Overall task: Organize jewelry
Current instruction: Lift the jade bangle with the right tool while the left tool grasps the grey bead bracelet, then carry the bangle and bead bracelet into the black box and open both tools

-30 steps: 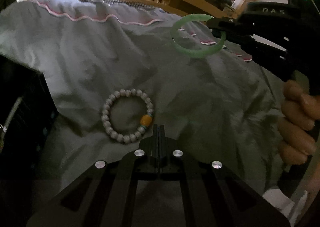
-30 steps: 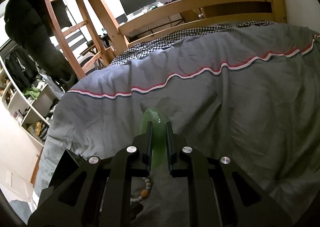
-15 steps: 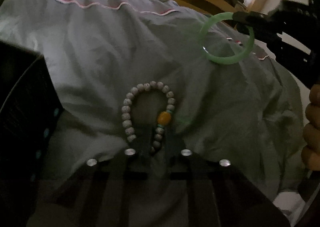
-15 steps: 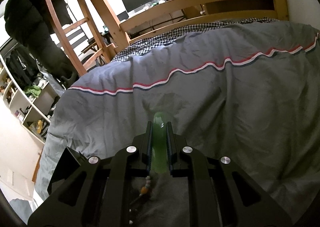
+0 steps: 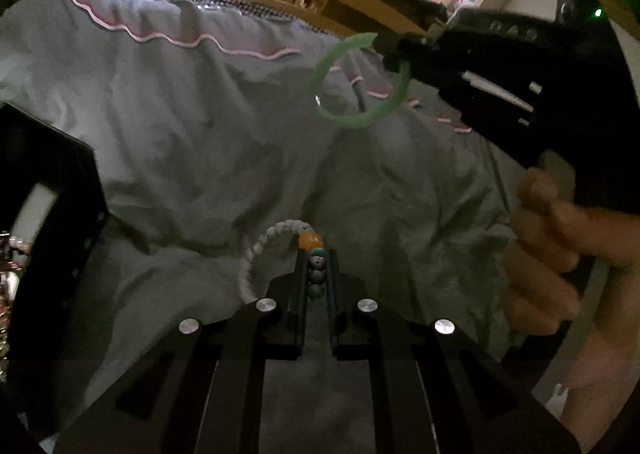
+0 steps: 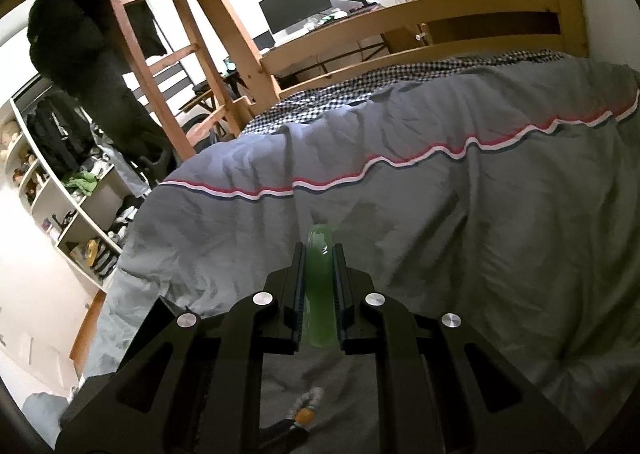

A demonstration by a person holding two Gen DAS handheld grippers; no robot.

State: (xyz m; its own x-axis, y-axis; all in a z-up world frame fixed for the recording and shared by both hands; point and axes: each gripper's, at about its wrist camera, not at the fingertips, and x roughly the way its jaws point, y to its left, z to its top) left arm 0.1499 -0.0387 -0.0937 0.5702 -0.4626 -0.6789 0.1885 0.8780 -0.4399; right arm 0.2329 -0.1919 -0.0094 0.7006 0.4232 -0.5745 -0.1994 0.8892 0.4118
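A white beaded bracelet [image 5: 260,250] with an orange bead is pinched between the fingers of my left gripper [image 5: 318,258], which is shut on its beads just above the grey bed cover [image 5: 180,126]. A green jade bangle [image 5: 352,94] hangs in the air from my right gripper [image 5: 394,50], at the upper right of the left wrist view. In the right wrist view the bangle [image 6: 319,286] stands edge-on between the shut fingers of the right gripper [image 6: 319,254]. The beaded bracelet shows there low down [image 6: 306,410], under the gripper.
A black jewelry box [image 5: 44,222] stands open at the left edge of the left wrist view. A wooden bed frame [image 6: 420,26] and ladder [image 6: 160,54] ring the bed. White shelves [image 6: 60,206] stand off the bed's left side.
My left gripper moved forward onto the beaded bracelet, closed on it and lifted it off the cover. The right gripper kept holding the green bangle aloft, shifting slightly.
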